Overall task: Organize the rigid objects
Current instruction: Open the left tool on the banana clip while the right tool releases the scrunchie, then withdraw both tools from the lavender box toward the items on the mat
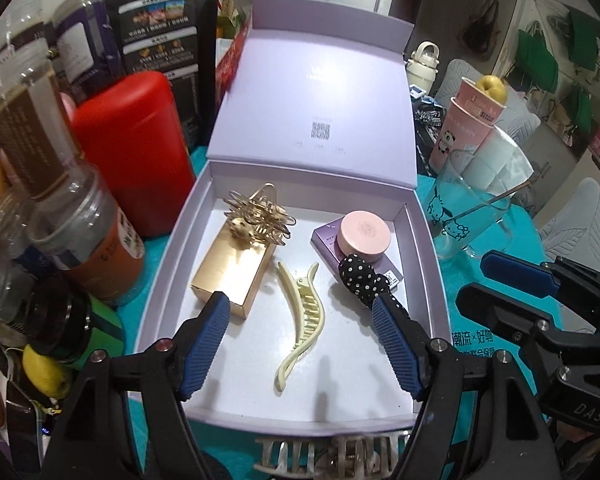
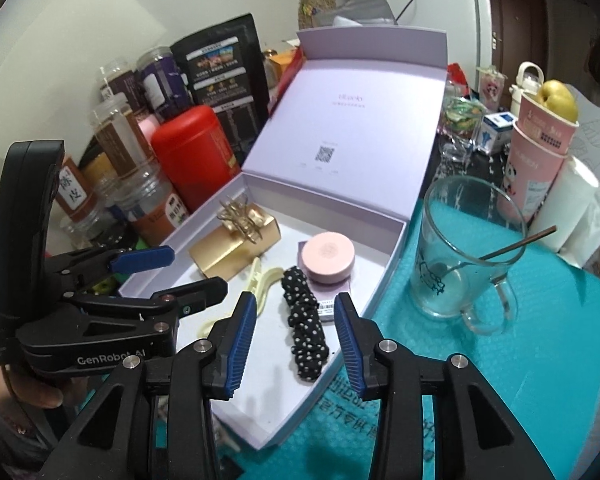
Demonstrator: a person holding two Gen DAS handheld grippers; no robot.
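An open lilac box lies on the teal table. Inside are a gold box with a gold wire hair clip on top, a cream hair clip, a pink round tin on a purple box, and a black polka-dot scrunchie. My left gripper is open above the cream clip. My right gripper is open over the scrunchie. A pearly claw clip lies before the box.
Jars and bottles, a red canister and a black pouch crowd the left. A glass mug with a spoon, pink paper cups holding a yellow fruit and paper rolls stand at the right.
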